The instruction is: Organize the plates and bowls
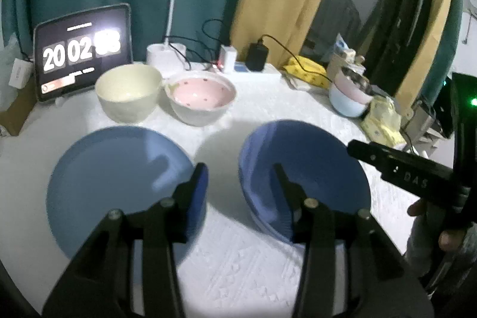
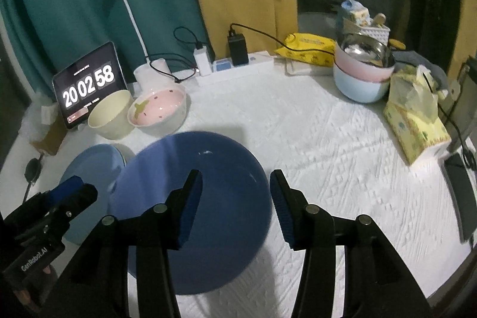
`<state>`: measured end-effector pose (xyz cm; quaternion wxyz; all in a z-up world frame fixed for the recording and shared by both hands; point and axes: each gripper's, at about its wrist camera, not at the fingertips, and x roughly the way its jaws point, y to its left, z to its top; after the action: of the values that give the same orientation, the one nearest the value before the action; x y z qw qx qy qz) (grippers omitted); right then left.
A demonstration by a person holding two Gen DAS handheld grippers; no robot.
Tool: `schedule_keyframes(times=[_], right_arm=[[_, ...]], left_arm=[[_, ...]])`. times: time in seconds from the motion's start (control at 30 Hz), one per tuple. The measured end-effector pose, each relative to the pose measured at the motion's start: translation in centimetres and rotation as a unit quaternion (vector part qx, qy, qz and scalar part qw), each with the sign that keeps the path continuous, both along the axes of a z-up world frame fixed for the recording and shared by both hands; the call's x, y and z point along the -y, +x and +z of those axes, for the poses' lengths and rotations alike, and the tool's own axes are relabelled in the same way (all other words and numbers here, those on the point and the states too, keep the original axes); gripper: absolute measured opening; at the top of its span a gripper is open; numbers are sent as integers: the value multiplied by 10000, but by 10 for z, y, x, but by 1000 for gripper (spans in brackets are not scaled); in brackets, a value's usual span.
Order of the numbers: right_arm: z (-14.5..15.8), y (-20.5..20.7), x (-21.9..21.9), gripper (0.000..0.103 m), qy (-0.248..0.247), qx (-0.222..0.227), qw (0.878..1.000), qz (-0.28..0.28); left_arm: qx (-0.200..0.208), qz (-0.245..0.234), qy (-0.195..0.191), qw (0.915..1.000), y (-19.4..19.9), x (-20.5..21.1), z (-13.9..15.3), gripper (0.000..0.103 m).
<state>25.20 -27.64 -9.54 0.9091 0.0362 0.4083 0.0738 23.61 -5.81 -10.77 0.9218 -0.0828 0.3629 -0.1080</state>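
Note:
A light blue plate [image 1: 113, 178] [image 2: 92, 169] lies flat on the white cloth at the left. To its right lies a darker blue plate [image 1: 304, 169] [image 2: 202, 169]. Behind them stand a cream bowl [image 1: 128, 91] [image 2: 110, 115] and a pink-lined bowl [image 1: 202, 97] [image 2: 161, 109], side by side. My left gripper [image 1: 240, 178] hangs open over the gap between the two plates, holding nothing. My right gripper [image 2: 235, 181] is open above the darker plate's right rim, its pads clear of it. One of the right gripper's fingers [image 1: 387, 163] reaches in from the right in the left wrist view.
At the back stand a tablet clock [image 1: 80, 49], a white desk lamp [image 1: 167, 52] and a power strip [image 2: 238, 64] with chargers and cables. Back right holds stacked pastel bowls [image 2: 360, 79] with a metal bowl on top, a yellow wipes pack [image 2: 307, 48] and a tissue box [image 2: 417, 124].

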Motion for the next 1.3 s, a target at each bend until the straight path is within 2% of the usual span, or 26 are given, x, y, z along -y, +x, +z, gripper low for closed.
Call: schedule_keyframes(times=[0.63, 1.03, 1.3], right_arm=[[35, 43, -45, 50, -132, 278, 9984, 475], [41, 50, -119, 49, 8, 403, 9965, 730], [32, 61, -165, 49, 139, 217, 9974, 668]], left_arm=[[231, 685, 82, 9973, 36, -59, 22, 45], [339, 791, 160, 9962, 55, -114, 28, 45], [337, 736, 237, 9964, 69, -147, 24, 45]])
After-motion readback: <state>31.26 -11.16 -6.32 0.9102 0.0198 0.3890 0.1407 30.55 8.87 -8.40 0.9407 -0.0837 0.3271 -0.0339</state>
